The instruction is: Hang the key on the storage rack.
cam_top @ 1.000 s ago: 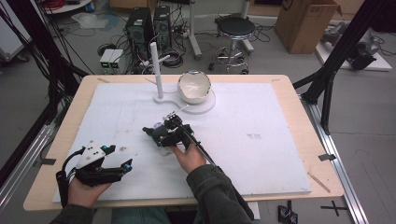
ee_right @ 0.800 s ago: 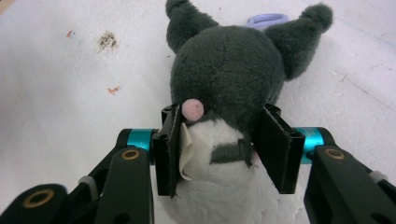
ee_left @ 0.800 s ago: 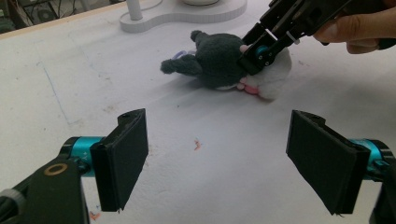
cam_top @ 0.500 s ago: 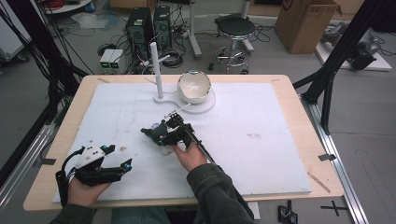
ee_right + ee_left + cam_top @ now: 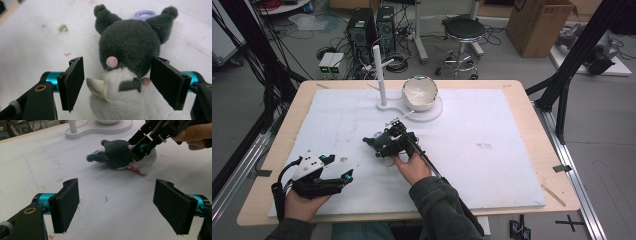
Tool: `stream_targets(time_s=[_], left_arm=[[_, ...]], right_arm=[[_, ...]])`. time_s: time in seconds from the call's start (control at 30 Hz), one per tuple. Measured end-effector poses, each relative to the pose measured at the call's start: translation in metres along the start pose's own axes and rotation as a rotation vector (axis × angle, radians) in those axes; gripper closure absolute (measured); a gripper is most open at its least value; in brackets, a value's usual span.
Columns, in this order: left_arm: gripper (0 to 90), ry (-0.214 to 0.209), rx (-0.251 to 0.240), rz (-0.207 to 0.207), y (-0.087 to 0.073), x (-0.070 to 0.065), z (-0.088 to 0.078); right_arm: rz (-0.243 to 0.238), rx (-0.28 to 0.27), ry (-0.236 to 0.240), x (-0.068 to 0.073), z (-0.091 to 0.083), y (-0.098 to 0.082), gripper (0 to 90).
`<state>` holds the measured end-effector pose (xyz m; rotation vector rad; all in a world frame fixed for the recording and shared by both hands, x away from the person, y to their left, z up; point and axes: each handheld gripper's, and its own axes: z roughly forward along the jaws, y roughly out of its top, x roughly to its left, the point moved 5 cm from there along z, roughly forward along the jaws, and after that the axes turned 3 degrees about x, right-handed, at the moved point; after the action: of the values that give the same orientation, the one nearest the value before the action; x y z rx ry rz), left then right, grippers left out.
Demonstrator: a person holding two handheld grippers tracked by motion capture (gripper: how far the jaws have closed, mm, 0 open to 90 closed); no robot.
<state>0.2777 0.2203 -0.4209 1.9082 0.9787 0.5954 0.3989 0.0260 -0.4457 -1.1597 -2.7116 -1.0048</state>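
You are holding the right gripper with its fingers just released and opening around the plush toy lying on the worktop, left gripper spread empty nearby, so withdrawing crookedly risks one finger snagging and dragging the toy.

The lower body of the dark grey and white plush toy is cut off (bottom edge, right gripper view); in the high view it is largely hidden beneath the right gripper.

Overhead plus two close, perhaps overlapping, gripper views
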Motion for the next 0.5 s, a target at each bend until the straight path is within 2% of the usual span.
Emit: stream_targets(time_s=[0.1, 0.17, 0.2, 0.4, 0.5], left_arm=[[21.5, 0.0, 0.003, 0.003, 0.0, 0.0, 0.0], [21.5, 0.003, -0.002, -0.002, 0.0, 0.0, -0.001], [21.5, 0.004, 0.0, -0.001, 0.0, 0.0, -0.001], [21.5, 0.004, 0.0, -0.001, -0.001, 0.001, -0.001], [21.5, 0.004, -0.001, -0.001, -0.001, 0.001, -0.002]], right_arm=[[-0.034, 0.05, -0.061, 0.0, 0.008, -0.003, 32.0], [-0.065, 0.075, -0.098, 0.001, 0.012, -0.005, 39.2], [-0.095, 0.073, -0.118, 0.003, 0.012, -0.005, 47.3], [-0.132, 0.073, -0.137, 0.002, 0.009, -0.004, 52.2], [-0.179, 0.073, -0.155, 0.002, 0.008, -0.005, 53.0]])
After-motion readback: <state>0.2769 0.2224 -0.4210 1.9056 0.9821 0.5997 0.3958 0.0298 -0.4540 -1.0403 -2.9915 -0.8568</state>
